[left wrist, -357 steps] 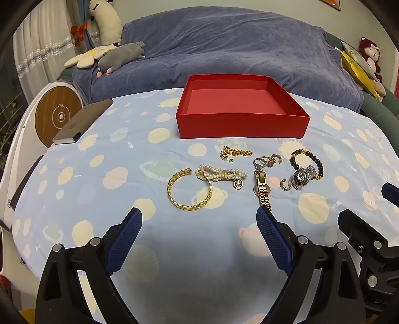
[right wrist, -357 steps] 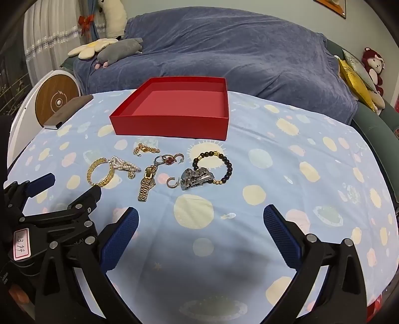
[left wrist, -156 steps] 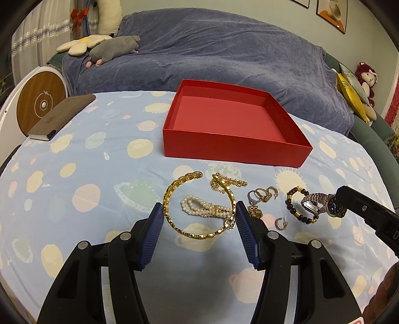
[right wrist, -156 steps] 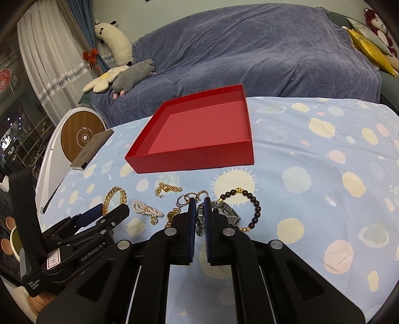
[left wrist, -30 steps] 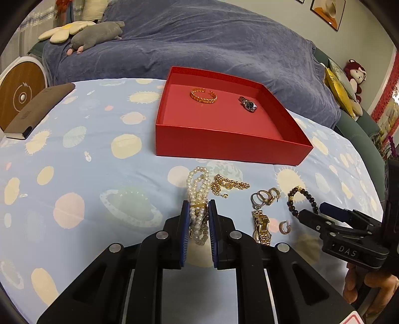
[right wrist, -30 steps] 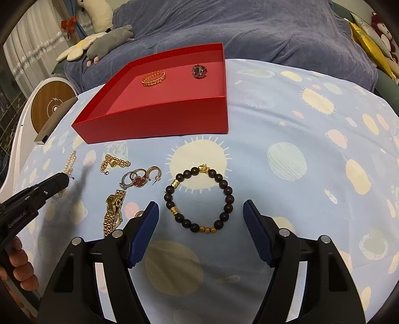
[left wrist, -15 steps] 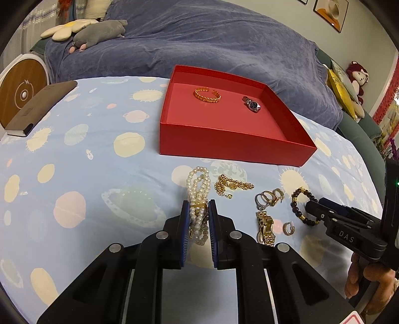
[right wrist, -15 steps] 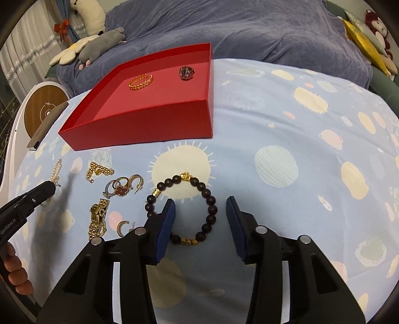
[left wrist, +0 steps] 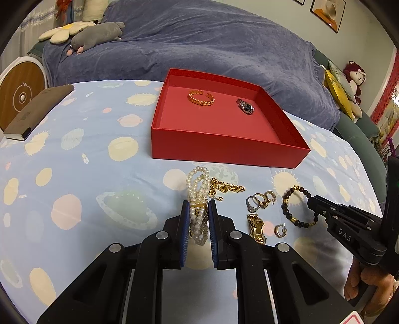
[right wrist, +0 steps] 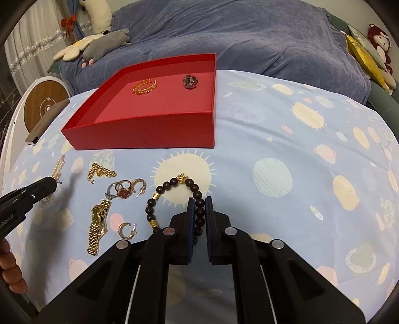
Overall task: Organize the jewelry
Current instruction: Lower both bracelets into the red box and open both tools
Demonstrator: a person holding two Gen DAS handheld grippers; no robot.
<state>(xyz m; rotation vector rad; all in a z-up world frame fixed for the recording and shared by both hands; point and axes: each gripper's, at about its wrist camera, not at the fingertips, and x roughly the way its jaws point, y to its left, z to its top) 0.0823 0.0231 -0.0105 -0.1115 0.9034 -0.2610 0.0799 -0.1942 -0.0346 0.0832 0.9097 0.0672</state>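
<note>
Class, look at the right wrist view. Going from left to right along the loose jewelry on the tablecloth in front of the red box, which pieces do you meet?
pearl bracelet → gold chain → cluster of rings → dark bead bracelet, which the right gripper is closed on.

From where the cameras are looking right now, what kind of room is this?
Most likely a home living room or bedroom. A sofa or bed under a blue-grey throw runs behind the table, plush toys lie on it, and framed pictures hang on the wall.
</note>
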